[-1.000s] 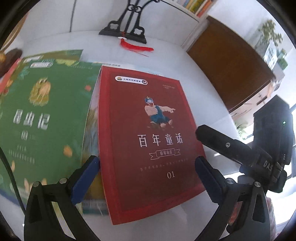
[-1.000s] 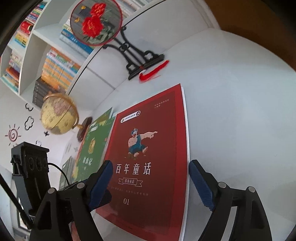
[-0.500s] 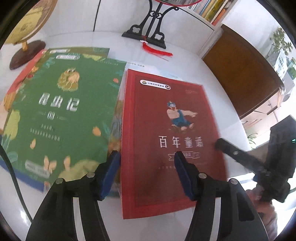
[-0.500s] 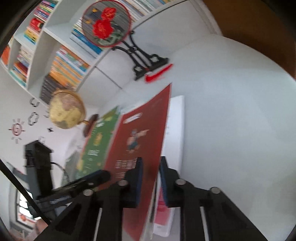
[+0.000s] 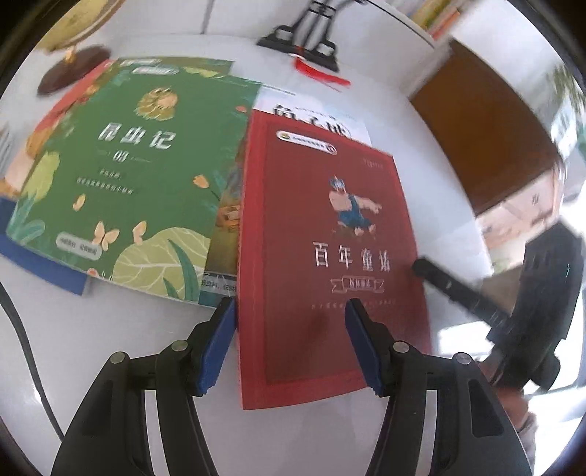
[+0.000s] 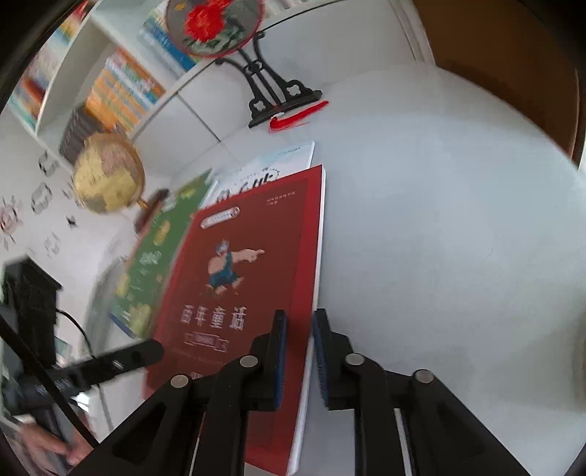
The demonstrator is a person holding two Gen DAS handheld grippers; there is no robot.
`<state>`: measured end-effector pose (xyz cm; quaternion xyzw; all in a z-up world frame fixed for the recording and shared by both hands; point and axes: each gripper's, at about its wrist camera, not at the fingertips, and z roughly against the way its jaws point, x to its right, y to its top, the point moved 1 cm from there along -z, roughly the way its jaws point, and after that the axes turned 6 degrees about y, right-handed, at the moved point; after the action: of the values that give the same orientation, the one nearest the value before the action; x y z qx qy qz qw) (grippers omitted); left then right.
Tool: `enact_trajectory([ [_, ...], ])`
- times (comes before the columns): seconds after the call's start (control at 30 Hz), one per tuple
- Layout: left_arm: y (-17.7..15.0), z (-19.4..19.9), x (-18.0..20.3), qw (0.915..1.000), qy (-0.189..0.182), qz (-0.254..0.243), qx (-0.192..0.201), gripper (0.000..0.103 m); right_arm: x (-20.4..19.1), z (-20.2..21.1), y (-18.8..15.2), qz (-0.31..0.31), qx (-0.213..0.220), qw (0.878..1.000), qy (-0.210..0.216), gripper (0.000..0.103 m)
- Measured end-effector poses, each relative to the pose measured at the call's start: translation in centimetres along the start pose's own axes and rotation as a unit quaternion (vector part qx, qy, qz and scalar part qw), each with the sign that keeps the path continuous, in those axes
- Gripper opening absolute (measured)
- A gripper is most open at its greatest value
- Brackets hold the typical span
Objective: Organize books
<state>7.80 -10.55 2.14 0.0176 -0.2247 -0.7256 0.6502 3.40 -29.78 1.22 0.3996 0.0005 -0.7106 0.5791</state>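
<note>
White counter (image 5: 110, 366) fills the left wrist view, with books strewn over it and a bookshelf behind the far edge. Nearest lies the red book (image 5: 322, 256), overlapping a white book (image 5: 315, 117) that shows beyond its far edge. A green book (image 5: 128, 175) rests to its left on more volumes, toward the counter's far-left corner where a globe (image 5: 69, 40) stands. The left gripper (image 5: 289, 340) straddles the red book's near-left corner at a middling spread; whether its blue pads actually press the book I cannot tell. At the book's right edge the right gripper (image 5: 425, 269) reaches in.

From the right wrist view, the right gripper (image 6: 298, 355) is narrowed onto the red book (image 6: 238, 274), its pads pinching the right edge, cover inside, white page block showing. Jaws have just been closing, with the book between them. Beyond are the white book (image 6: 271, 164), green book (image 6: 157, 249), globe (image 6: 106, 172), a fan ornament on a black stand (image 6: 219, 25) and the left gripper (image 6: 146, 353).

Judging by the scatter, sorting has barely begun: the red book is only now being gripped, and every other book remains loose on the counter.
</note>
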Motion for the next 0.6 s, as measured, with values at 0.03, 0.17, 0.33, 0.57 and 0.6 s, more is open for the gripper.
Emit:
enact_trajectory([
  [0.03,0.0,0.0,0.0,1.0,0.001,-0.006,-0.006,0.057,0.5,0.1,0.0,-0.02,0.003,1.0,0.016,0.019],
  [0.17,-0.4,0.4,-1.6,0.9999,0.002,0.01,-0.006,0.053,0.0,1.2,-0.3,-0.01,0.0,0.997,0.076,0.023],
  [0.33,-0.8,0.9,-2.2,0.9995,-0.007,0.028,-0.013,0.052,-1.8,1.4,-1.1,0.032,-0.012,0.997,0.064,0.023],
  [0.57,-1.4,0.4,-1.6,0.9995,0.012,-0.005,-0.028,0.052,-0.9,0.3,-1.9,0.005,-0.024,0.999,0.043,0.023],
  [0.6,-1.3,0.3,-1.7,0.9996,0.011,-0.001,-0.027,0.052,-0.6,0.3,-1.9,-0.003,-0.018,0.999,0.05,0.03],
])
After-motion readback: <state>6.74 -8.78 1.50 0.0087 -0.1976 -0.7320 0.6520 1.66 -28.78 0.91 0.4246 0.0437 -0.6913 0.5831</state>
